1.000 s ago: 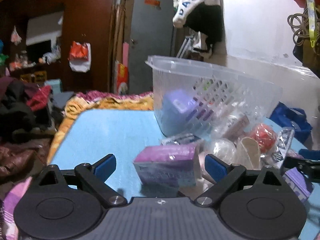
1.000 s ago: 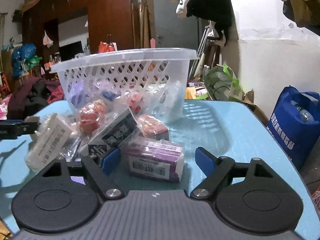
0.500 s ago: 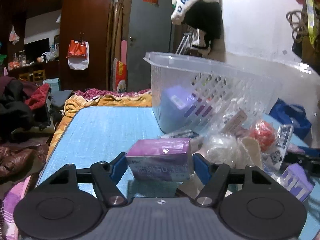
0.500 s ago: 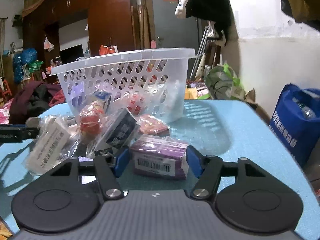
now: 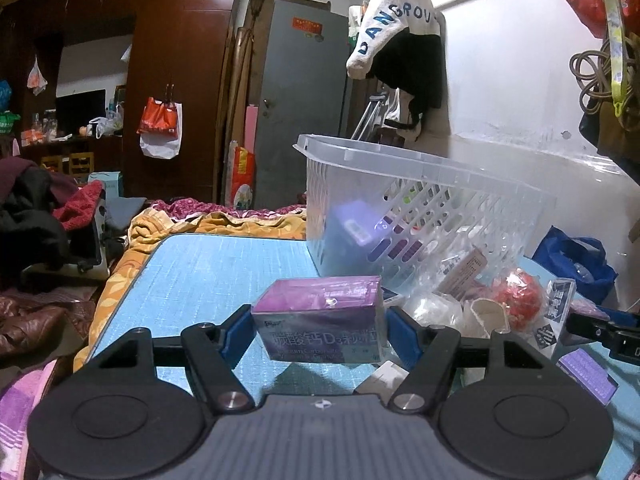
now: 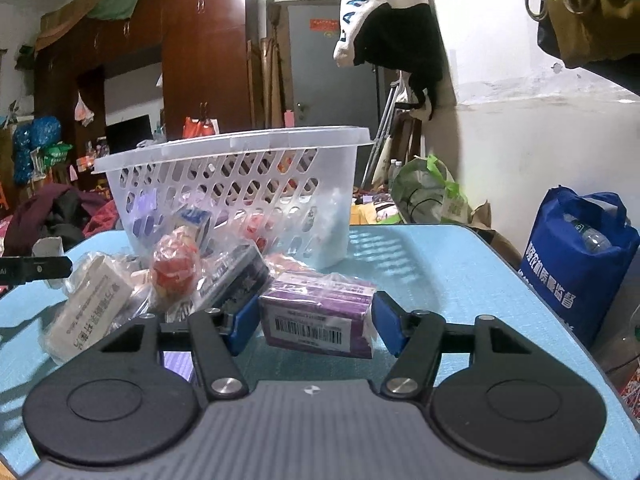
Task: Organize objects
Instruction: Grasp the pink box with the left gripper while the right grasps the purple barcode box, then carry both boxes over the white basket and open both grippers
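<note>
My left gripper [image 5: 320, 334] is shut on a purple medicine box [image 5: 320, 312], blue pads against its two ends; the box hangs just over the blue table [image 5: 208, 272] with its shadow below. A second purple box [image 6: 320, 314], barcode side facing me, sits clamped in my shut right gripper [image 6: 316, 322] low over the table. The clear plastic basket [image 5: 400, 156] [image 6: 240, 140] stands behind, with a purple box and other packets inside. Between the basket and the grippers lies a heap of wrapped packets, among them a red ball packet [image 5: 518, 296] [image 6: 174, 268].
A white box in wrap [image 6: 88, 304] and a dark box [image 6: 236, 276] lie in the heap. A blue shopping bag [image 6: 576, 256] stands off the table's right edge. Bedding and clothes are piled beyond the left edge [image 5: 132, 236]. The other gripper's black finger [image 6: 36, 268] pokes in from the left.
Both pairs of jaws have closed from wide open onto the purple boxes that lay between them. Both views have tipped up slightly, and the left box is now off the table.
</note>
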Available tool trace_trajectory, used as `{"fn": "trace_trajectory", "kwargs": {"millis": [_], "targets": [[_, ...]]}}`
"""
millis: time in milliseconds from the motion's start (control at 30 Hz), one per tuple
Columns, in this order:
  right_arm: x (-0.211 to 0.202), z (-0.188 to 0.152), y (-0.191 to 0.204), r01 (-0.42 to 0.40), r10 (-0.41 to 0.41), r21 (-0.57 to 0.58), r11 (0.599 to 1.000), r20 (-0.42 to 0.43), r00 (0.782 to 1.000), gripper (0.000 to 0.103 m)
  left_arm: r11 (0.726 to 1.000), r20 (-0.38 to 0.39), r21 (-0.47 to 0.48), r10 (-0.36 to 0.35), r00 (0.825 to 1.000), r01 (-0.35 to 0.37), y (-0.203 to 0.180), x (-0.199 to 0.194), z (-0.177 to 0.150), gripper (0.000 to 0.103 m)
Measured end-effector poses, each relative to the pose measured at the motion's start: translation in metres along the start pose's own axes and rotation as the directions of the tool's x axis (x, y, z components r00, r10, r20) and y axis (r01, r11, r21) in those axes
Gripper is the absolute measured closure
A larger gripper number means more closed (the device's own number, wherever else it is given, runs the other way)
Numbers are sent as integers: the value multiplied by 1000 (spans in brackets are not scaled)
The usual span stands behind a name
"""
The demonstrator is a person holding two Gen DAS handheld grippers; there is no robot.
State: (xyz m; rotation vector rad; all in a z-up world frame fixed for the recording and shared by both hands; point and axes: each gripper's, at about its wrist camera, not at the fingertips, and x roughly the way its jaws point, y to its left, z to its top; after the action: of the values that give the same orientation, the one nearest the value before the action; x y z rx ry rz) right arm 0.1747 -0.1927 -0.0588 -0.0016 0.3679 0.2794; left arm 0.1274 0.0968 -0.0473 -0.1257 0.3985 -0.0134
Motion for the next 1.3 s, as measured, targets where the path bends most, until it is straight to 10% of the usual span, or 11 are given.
{"fn": "trace_trajectory", "kwargs": {"millis": [633,867,1067,1300], "targets": [[-23,18,3,13,-14,12,1000,86,996,38,999,93,-31,-29,995,32,3,-20,2,29],[-26,73,16,-84,93,-58,995,179,979,38,994,186,14,-110,976,109,-23,-43,63,29],[23,140,40,-78,103,-134,988,193,976,38,994,155,91,-79,985,65,-62,-2,140,29],[63,150,50,-61,81,-145,988,130,988,38,998,28,61,-9,1000,7,-66,69,152,28]]}}
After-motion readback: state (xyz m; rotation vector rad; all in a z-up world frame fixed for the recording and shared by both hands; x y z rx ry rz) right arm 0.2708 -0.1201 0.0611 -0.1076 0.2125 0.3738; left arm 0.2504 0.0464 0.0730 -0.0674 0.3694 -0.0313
